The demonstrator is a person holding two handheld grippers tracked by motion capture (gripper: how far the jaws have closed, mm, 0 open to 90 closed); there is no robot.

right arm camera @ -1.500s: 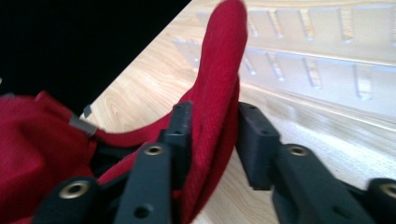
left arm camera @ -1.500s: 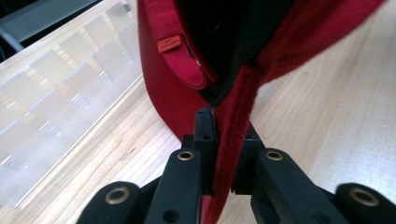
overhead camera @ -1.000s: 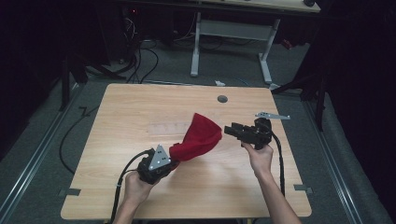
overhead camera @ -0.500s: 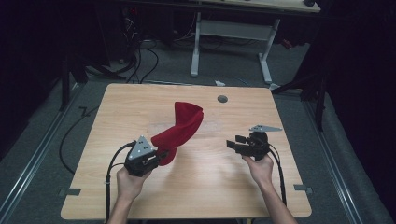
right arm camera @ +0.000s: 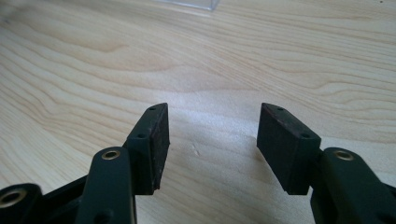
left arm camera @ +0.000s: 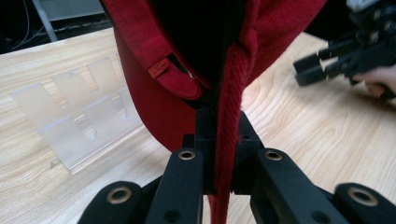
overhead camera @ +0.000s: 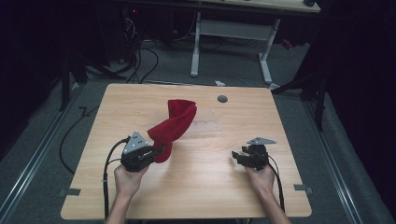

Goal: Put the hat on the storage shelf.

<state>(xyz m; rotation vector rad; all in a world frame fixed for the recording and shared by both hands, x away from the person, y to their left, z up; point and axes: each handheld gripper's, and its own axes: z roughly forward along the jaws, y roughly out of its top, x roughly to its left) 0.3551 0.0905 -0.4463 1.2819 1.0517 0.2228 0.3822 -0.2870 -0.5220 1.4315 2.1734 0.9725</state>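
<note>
Two grippers are working over a wooden table (overhead camera: 140,196). Lower left of centre in the high view, the left gripper (overhead camera: 159,151) is clamping a red cap (overhead camera: 173,125) by a thick seam; in the left gripper view that seam (left arm camera: 229,116) is running straight down between the closed jaws. From there the cap is rising toward the upper right of the high view, its far end lifting off the wood near the table's middle. A clear plastic stand (overhead camera: 205,126) is lying flat just right of the cap. Lower right, well apart from the cap, the right gripper (overhead camera: 238,156) is hanging with jaws spread and nothing between them, just bare wood in the right gripper view (right arm camera: 212,140). Open tabletop is stretching between the two grippers and toward the near edge. A small round hole (overhead camera: 222,99) is sitting near the far edge.
</note>
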